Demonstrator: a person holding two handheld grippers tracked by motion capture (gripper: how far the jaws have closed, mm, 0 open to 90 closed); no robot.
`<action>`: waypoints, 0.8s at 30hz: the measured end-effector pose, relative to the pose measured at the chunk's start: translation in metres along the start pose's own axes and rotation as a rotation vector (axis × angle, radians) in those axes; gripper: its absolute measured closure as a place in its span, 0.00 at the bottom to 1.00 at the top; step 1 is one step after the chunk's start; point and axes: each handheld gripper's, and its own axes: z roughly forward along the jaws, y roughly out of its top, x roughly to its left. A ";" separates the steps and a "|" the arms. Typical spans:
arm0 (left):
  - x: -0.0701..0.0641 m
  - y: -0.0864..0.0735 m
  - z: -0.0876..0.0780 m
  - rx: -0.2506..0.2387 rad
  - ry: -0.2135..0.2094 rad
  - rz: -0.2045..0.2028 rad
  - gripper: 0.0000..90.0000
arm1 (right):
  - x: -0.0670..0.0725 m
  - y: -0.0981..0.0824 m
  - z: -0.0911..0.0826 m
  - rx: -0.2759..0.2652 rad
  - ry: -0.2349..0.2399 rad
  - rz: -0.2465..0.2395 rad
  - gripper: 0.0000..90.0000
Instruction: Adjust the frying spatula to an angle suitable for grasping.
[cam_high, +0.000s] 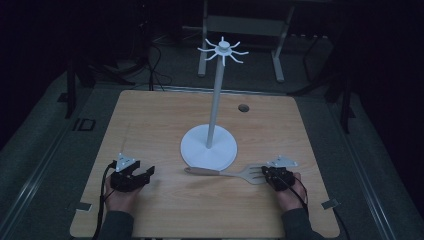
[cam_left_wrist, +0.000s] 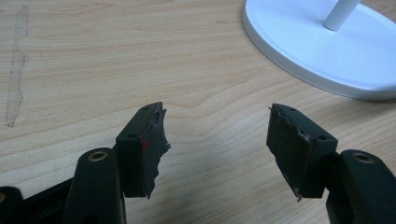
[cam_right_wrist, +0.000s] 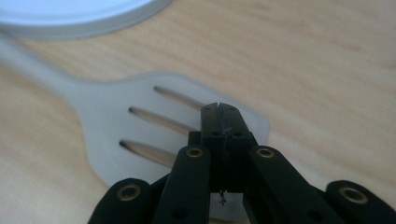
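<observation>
Black right gripper (cam_right_wrist: 219, 109), jaws closed with nothing between them, hovers over the pale slotted plastic spatula (cam_high: 227, 173); its handle points left toward the wide-open left gripper (cam_high: 145, 172).

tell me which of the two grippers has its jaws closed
The right gripper: its jaws are pressed together over the slotted spatula. The left gripper has its jaws spread wide above bare table.

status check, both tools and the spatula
Left tool open over bare table. Right tool shut, above spatula blade; grip unclear. Spatula flat beside the stand base. Nothing in the way.
</observation>
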 end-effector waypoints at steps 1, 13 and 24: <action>0.000 0.000 0.000 0.000 0.000 0.000 0.42 | 0.000 0.000 0.000 0.000 0.000 0.000 1.00; 0.000 0.000 0.000 -0.001 -0.002 -0.005 0.42 | 0.017 -0.009 -0.028 0.032 0.057 -0.040 0.98; 0.000 0.000 0.000 0.001 -0.002 -0.008 0.42 | 0.038 0.027 -0.023 -0.030 0.156 -0.154 0.86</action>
